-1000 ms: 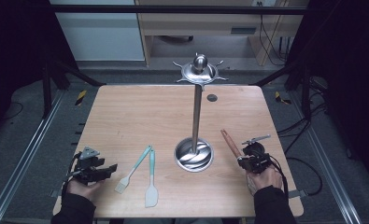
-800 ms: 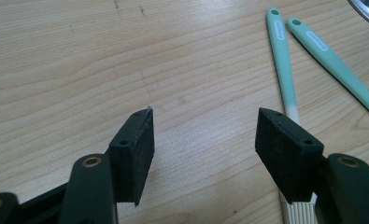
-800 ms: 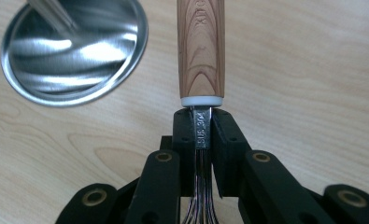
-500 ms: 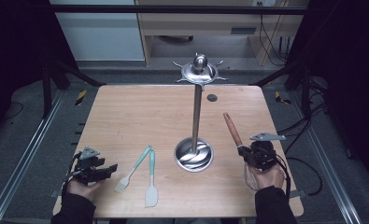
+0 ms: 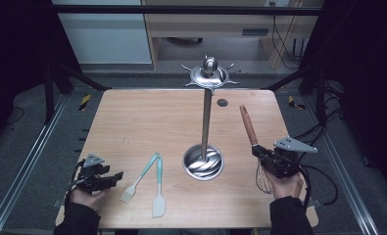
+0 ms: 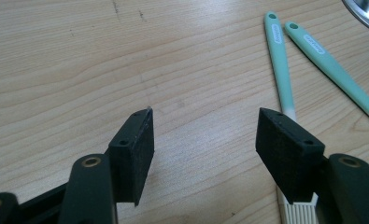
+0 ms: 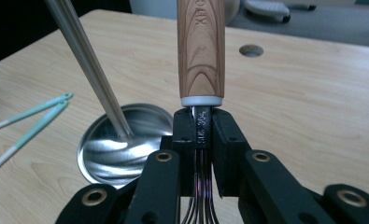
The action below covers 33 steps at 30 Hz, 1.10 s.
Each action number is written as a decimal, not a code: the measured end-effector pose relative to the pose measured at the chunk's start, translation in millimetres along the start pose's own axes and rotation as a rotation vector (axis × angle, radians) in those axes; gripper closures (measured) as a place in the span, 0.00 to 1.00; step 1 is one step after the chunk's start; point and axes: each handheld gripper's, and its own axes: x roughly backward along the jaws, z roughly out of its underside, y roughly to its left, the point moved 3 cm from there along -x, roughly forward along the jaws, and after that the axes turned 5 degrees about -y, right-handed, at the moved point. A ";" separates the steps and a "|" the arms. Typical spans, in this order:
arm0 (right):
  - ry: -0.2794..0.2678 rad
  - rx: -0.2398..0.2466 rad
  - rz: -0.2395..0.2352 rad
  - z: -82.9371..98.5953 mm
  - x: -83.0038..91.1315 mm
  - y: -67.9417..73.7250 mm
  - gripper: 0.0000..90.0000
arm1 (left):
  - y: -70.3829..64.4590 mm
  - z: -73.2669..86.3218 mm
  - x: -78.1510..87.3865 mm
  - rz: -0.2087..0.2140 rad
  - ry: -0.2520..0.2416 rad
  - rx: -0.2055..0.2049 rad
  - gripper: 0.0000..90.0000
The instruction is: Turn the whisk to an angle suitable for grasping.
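Two claws: the right claw (image 7: 202, 140) clamps the whisk (image 7: 201, 51) by its neck; the left claw (image 6: 205, 149) gapes wide, empty.

Over the last second the right gripper (image 5: 260, 152) has drawn back toward the person's edge of the table (image 5: 132, 117) and slightly outward, carrying the whisk (image 5: 252, 139) clamped at its metal neck. The whisk's wooden handle (image 7: 201, 46), earlier low and slanted near the stand's base (image 5: 203, 162), now rises steeply, tip leaning away from the person, wire loops hanging below the jaws.
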 end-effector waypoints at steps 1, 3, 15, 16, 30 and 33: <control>-0.013 0.001 -0.002 -1.2 1.2 1.1 0.90 | -0.2 -0.1 -0.1 -0.001 -0.002 -0.001 0.41; -0.024 0.001 -0.008 -2.3 2.3 2.0 0.90 | -0.5 -0.3 0.2 0.000 -0.003 -0.002 0.41; -0.152 0.002 -0.060 -18.4 19.7 9.7 0.90 | -0.7 -0.9 0.3 0.003 -0.009 -0.003 0.41; -0.161 0.001 -0.068 -19.3 20.9 10.8 0.90 | -0.5 -0.7 -0.1 0.005 -0.007 -0.002 0.41; -0.305 0.026 -0.134 -43.4 42.8 29.9 0.90 | -0.6 -0.5 -0.7 0.001 -0.003 -0.004 0.40; -0.330 0.029 -0.145 -47.4 45.0 31.6 0.90 | -0.4 -0.5 -0.8 0.000 -0.005 -0.002 0.40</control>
